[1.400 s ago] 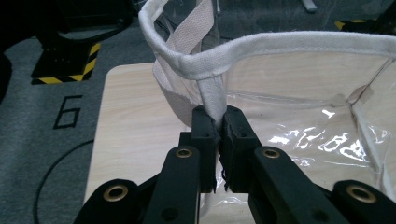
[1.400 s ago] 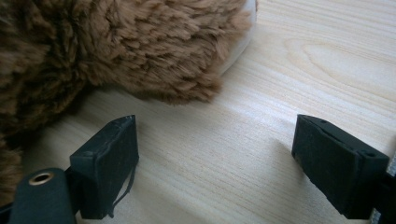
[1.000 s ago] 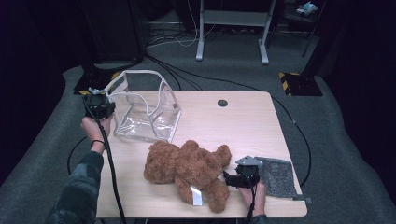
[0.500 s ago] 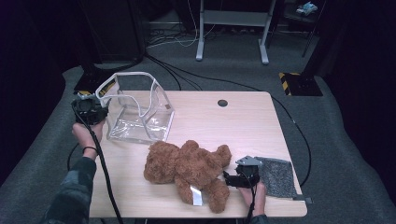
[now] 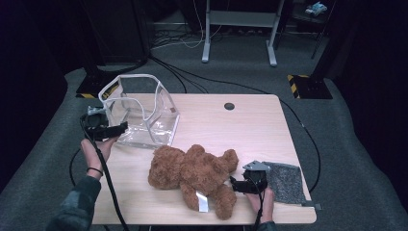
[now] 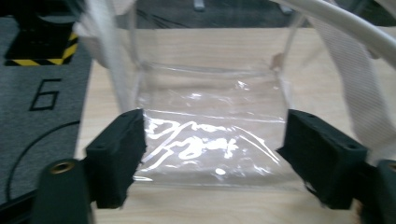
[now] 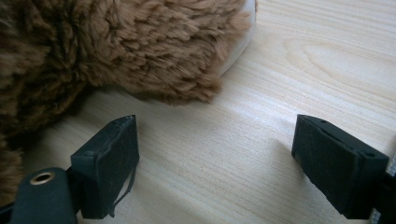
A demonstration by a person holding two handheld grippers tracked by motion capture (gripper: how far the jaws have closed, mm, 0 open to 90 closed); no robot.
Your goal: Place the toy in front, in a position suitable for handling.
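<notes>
Left gripper (image 5: pixel 119 129), jaws just opened, faces the clear bag (image 5: pixel 144 115), seemingly untouched; right gripper (image 5: pixel 234 184) gapes beside the teddy bear (image 5: pixel 192 173).

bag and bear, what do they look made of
Bag: looks like clear soft plastic, glossy, with white trim; the table shows through it and glare streaks cross its creased wall. Bear: brown plush, matte and shaggy; loose fibres stand out in the right gripper view. The filling cannot be told.
</notes>
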